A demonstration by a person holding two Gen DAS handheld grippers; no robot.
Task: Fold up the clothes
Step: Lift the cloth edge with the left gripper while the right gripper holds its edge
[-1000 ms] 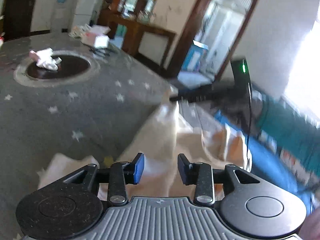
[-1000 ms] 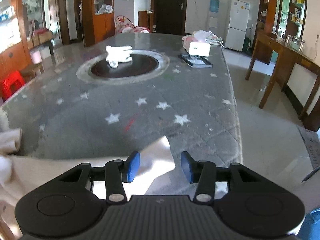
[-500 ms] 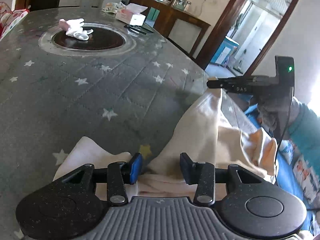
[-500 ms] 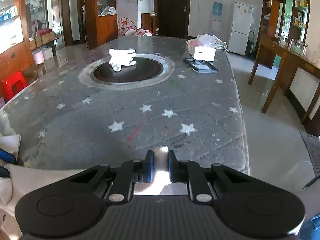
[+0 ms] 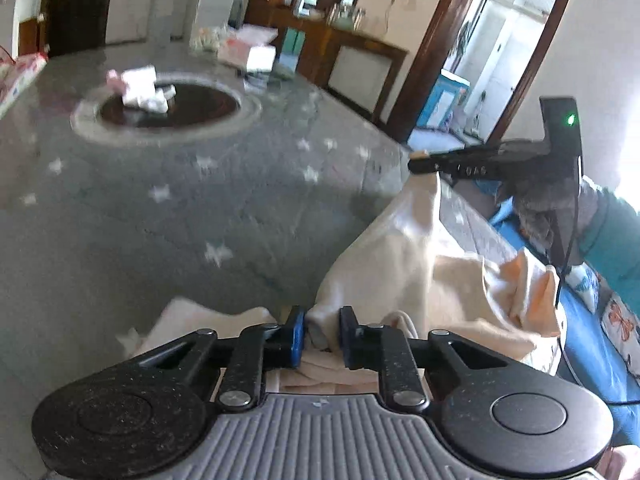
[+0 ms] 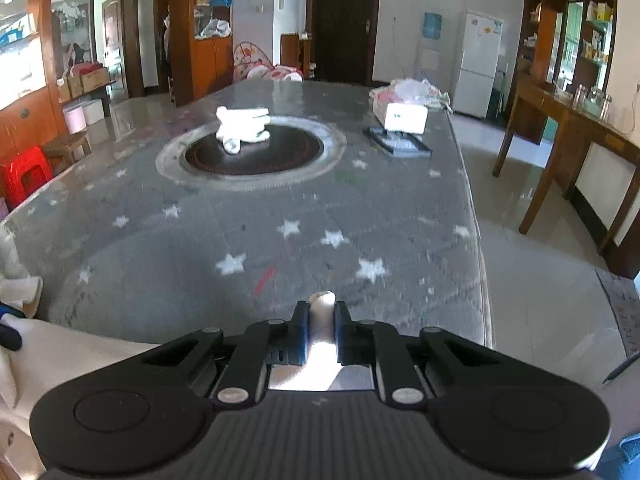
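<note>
Grippers on cream garment (image 5: 400, 264)
left gripper (image 5: 322, 334) closing on a fold, right gripper (image 6: 321, 330) clamped on its corner

the left gripper (image 5: 322, 334) fills the bottom of the view, its jaws closing with a bunched fold of the cream garment (image 5: 404, 264) between the blue-edged pads. the cloth rises from the jaws up and to the right, where the right gripper (image 5: 430, 166) pinches another corner and holds it lifted. a gloved hand (image 5: 544, 212) and a teal sleeve (image 5: 612, 236) sit behind that gripper. more cream cloth lies just left of the jaws on the grey star-patterned table cover (image 5: 180, 216). far ahead and to the left, a white bundle (image 5: 146, 90) rests on a dark round inset (image 5: 172, 110), blurred.
</note>
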